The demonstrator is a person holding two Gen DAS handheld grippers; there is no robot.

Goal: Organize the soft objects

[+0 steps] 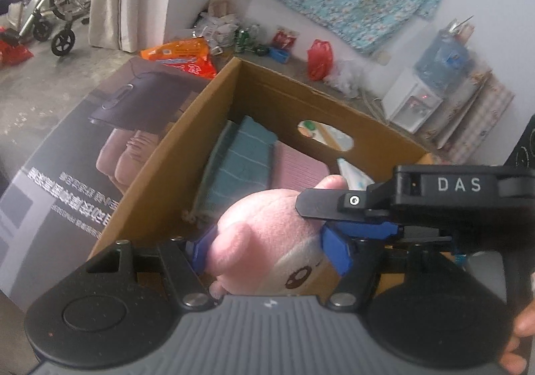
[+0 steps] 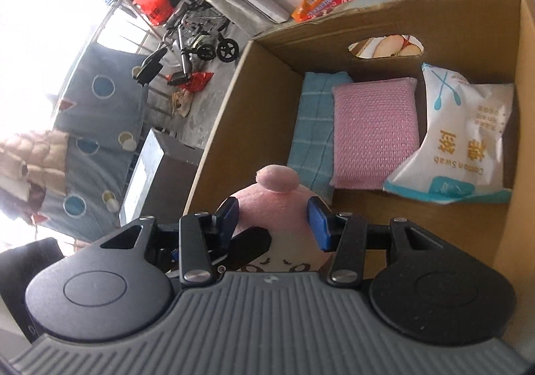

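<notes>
The step in hand looks like carrying the plush [image 1: 267, 241] to the box [image 1: 160, 174] and setting it in with the rest. Both grippers have hold of it. The left gripper [image 1: 271, 249] has its 2 blue pads [image 1: 336, 249] pressed into the pink body from either side, so it is clamped on the plush at a medium spread. The right gripper [image 2: 272, 219] likewise has 1 pad [image 2: 317, 224] against each flank of the plush [image 2: 274, 204], closed onto it; in the left view its black finger lies across the top of the plush.

The plush hangs at the box's near edge, above the rim and not yet down inside. Whether any part touches the cardboard cannot be told.

Inside the box [image 2: 240, 107], 3 things sit in a row along the far wall: a teal cloth [image 2: 311, 127] at the left wall, a pink pad [image 2: 376, 134] overlapping its right edge, and a bag [image 2: 464, 137] of cotton swabs leaning toward the right wall. The floor along the near edge is bare cardboard.

The next move probably calls for lowering the plush onto that bare strip in front of the row, then spreading both pairs of pads so it drops free. Since it is soft, it should settle without bouncing, but 1 gripper letting go late could drag it sideways onto the pad or bag.
</notes>
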